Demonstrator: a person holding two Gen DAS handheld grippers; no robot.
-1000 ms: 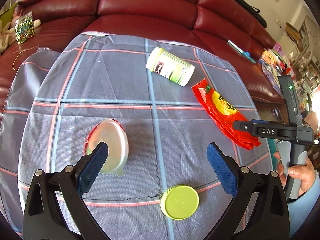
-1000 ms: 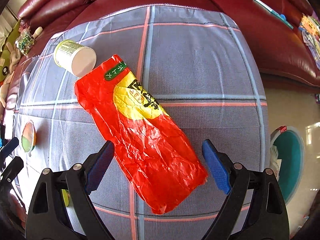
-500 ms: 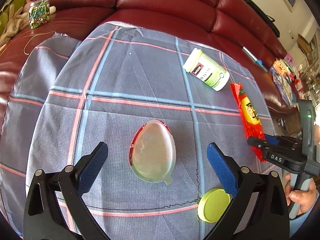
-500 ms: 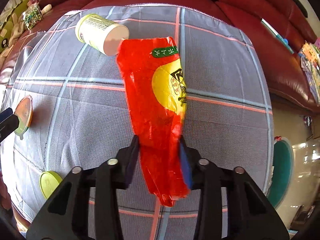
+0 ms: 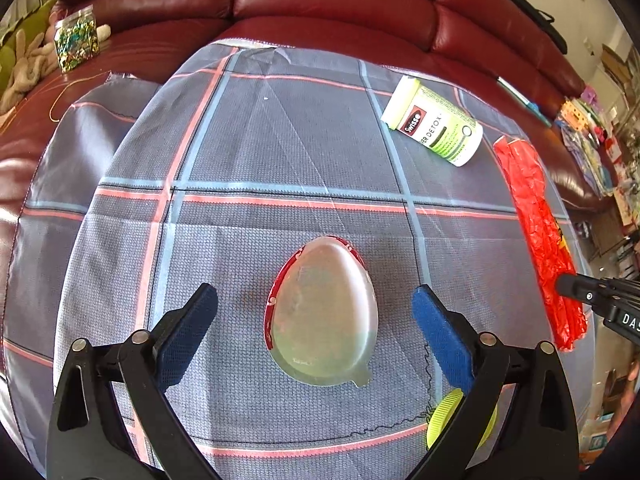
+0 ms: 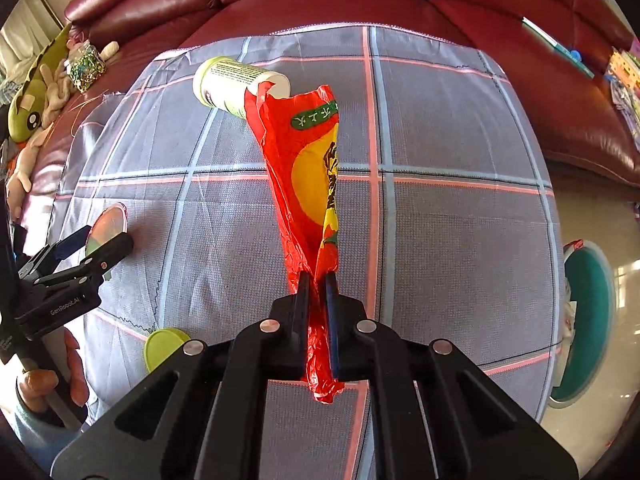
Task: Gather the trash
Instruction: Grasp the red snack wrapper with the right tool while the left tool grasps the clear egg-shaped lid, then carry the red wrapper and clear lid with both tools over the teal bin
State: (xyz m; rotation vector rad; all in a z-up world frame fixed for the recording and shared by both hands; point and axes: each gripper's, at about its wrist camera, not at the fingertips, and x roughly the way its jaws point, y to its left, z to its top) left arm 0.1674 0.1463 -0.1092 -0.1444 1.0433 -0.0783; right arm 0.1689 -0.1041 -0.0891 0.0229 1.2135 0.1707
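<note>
Now right tool [image 6: 316, 280] pinching red wrapper [image 6: 308, 168], left tool [image 5: 316, 308] spread wide over egg-shaped cup [image 5: 324, 316]

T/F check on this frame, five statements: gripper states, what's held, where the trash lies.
1. The right gripper is shut on the red wrapper. True.
2. The left gripper is shut on the egg-shaped foil lid. False: its jaws stand wide open on either side of the lid, which lies untouched on the cloth.
3. The supplement bottle stands upright. False: it lies on its side.
4. A green cap lies on the cloth, apart from the bottle. True.
5. The wrapper lies flat on the cloth. False: it is pinched into a crumpled strip, its clamped end lifted.
</note>
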